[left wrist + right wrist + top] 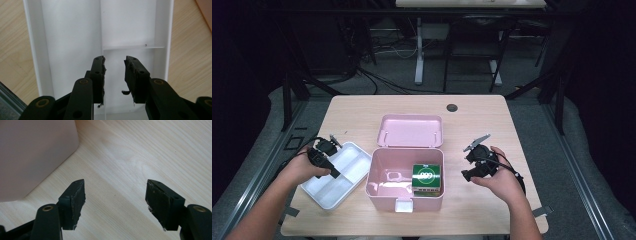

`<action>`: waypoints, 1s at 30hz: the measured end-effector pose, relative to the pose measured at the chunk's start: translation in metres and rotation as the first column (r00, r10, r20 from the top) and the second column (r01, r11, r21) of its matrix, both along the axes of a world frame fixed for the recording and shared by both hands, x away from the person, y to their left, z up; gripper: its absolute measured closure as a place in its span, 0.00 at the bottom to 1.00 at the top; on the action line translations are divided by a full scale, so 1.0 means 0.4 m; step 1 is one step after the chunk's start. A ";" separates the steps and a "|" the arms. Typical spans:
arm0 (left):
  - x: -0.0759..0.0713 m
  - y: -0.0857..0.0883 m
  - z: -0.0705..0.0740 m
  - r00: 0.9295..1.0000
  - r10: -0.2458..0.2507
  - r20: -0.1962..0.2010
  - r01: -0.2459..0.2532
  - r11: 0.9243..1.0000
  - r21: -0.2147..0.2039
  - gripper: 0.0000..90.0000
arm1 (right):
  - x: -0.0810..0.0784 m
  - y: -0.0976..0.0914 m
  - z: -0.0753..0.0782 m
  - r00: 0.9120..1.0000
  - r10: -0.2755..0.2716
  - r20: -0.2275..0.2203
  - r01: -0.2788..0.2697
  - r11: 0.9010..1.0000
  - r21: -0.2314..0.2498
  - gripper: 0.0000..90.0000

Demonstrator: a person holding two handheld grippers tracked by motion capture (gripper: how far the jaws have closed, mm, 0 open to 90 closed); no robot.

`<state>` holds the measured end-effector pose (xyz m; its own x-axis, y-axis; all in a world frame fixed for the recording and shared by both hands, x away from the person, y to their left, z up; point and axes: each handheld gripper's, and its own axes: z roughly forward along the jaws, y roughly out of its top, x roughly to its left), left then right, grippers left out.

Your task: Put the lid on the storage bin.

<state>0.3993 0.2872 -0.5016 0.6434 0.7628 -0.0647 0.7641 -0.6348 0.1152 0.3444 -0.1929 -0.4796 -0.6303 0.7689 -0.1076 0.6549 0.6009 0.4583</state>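
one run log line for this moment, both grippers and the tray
left gripper: open, straddling white tray divider | right gripper: open over table beside pink box | green box: in pink box

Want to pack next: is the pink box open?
Open: the pink box shows its inside, with its lid lying flat behind it.

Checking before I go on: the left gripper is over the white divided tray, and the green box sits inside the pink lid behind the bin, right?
Not quite. The high view shows the green box inside the open pink bin, not the lid. The left gripper is indeed over the white tray.
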 end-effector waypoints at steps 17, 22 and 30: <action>0.027 0.010 -0.054 0.998 0.016 -0.063 -0.012 0.999 0.050 0.83 | -0.004 0.014 -0.007 1.000 0.016 0.008 -0.016 1.000 -0.025 0.35; 0.035 0.003 -0.071 0.997 0.021 -0.072 -0.017 0.998 0.053 0.86 | -0.003 0.014 -0.008 1.000 0.016 0.008 -0.016 1.000 -0.025 0.35; 0.042 -0.008 -0.085 0.997 0.026 -0.074 -0.022 0.998 0.054 0.91 | 0.001 0.011 -0.017 1.000 0.013 -0.001 -0.013 1.000 -0.013 0.35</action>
<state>0.4161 0.2841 -0.5357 0.6196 0.7817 -0.0708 0.7845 -0.6196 0.0244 0.3447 -0.1883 -0.4866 -0.6403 0.7592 -0.1167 0.6474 0.6151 0.4500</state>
